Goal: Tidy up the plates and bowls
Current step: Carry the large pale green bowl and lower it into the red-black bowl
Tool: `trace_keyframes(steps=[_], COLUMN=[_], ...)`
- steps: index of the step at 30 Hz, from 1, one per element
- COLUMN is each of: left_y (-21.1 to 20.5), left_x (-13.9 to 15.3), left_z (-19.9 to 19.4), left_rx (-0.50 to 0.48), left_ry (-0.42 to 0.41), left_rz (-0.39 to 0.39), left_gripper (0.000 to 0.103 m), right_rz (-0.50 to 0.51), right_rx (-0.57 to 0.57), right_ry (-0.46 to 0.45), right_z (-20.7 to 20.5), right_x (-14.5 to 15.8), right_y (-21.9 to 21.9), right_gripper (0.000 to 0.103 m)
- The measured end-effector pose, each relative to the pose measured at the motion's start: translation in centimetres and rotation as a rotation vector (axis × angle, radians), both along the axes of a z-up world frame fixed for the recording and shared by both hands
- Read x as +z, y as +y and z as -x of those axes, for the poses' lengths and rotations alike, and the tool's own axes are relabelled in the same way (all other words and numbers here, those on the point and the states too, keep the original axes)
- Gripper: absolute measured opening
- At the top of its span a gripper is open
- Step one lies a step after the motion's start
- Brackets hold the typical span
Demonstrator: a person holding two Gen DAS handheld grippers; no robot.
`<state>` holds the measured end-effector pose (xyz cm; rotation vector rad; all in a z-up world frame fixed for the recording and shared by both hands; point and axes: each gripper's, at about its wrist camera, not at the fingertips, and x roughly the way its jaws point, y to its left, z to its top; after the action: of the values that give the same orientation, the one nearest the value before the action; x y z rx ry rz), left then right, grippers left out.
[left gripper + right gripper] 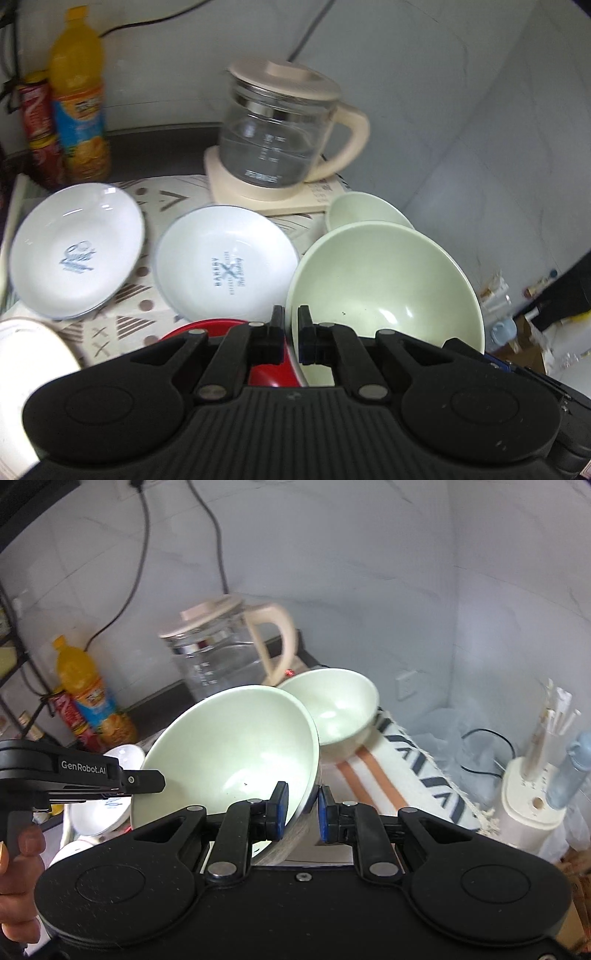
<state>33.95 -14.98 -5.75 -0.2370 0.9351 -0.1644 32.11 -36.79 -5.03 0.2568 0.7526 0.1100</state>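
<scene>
My left gripper is shut on the near rim of a large pale green bowl, held tilted. In the right wrist view my right gripper is shut on the opposite rim of the same green bowl; the left gripper grips it from the left. A smaller green bowl sits behind it and also shows in the right wrist view. Two white printed plates lie on the patterned mat. A red dish lies under my left fingers.
A glass kettle with a cream lid and handle stands on its base at the back. An orange juice bottle and a red can stand at the back left. A cream holder with straws stands to the right. A white dish is near left.
</scene>
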Motion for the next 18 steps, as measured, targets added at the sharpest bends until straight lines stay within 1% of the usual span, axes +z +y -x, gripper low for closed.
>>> trace_keyframes(steps=[8,18], left_y=[2.2,4.2], left_x=[0.3,-0.6], left_z=[2.4,4.8], left_rx=[0.103,0.208], left_ry=[-0.028,-0.018], left_rz=[-0.003,-0.009], left_gripper=[0.005,0.005], right_rz=[0.008,0.003], right_rx=[0.122,0.24], right_ry=[-0.052,-0.061], right_z=[0.0,-0.2], right_x=[0.6,0.5], right_y=[2.0,3.8], right_gripper=[0.017,0.017])
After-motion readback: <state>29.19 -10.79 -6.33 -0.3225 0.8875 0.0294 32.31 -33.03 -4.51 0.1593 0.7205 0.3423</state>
